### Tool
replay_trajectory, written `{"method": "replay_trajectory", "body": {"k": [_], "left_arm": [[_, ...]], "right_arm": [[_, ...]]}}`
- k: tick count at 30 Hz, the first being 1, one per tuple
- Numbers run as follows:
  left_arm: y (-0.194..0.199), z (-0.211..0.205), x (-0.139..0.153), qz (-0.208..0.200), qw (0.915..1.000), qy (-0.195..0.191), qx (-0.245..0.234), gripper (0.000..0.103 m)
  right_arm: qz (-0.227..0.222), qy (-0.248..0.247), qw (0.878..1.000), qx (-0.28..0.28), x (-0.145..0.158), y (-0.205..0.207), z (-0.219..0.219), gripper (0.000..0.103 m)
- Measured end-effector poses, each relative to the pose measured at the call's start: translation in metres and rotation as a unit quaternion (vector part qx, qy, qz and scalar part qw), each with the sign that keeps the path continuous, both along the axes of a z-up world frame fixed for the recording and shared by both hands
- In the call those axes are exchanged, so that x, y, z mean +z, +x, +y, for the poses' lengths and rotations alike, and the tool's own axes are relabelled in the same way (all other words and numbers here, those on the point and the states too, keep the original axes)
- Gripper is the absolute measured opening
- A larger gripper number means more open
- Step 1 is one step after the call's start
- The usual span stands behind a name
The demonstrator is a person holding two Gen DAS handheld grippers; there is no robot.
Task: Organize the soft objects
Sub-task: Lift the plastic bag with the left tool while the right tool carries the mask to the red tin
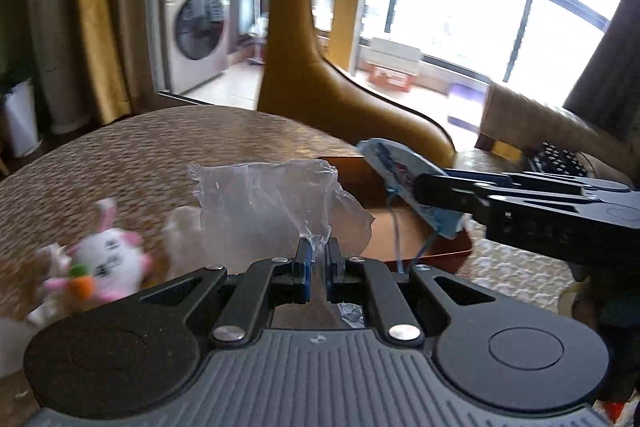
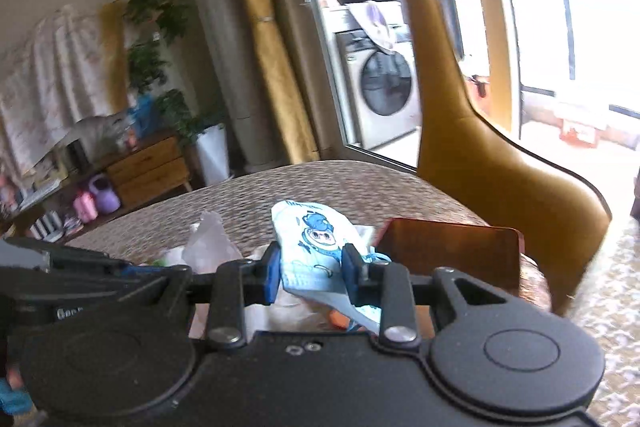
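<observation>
Two black grippers each pinch something soft. The left gripper squeezes a thin, crinkly clear plastic bag. The right gripper squeezes a floppy pale blue cartoon face mask over the shiny brown flat tray. A fluffy white bunny toy lies left on the speckled tabletop.

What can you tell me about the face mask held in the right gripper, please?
The face mask is light blue and white soft fabric with a blue cartoon print. The right gripper is clamped on it. The left wrist view shows a blue ear loop dangling below the mask. It is held in the air, tilted, over the brown tray.
</observation>
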State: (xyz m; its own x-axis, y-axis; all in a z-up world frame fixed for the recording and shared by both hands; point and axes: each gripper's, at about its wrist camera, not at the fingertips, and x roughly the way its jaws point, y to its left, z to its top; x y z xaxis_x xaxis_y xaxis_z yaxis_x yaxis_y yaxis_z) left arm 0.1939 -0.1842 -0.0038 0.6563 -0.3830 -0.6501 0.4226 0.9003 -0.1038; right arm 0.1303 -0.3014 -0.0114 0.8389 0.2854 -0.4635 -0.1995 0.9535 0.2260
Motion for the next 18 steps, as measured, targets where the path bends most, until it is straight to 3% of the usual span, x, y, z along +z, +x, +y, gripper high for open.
{"method": "replay_trajectory", "body": {"k": [18], "left_arm": [[0.080,-0.106,-0.056,0.051,0.9965,0.007,-0.066,0.006]], "right_arm": [[0.072,0.042,0.994,-0.077,-0.050,0.062,-0.066,0.030]]}}
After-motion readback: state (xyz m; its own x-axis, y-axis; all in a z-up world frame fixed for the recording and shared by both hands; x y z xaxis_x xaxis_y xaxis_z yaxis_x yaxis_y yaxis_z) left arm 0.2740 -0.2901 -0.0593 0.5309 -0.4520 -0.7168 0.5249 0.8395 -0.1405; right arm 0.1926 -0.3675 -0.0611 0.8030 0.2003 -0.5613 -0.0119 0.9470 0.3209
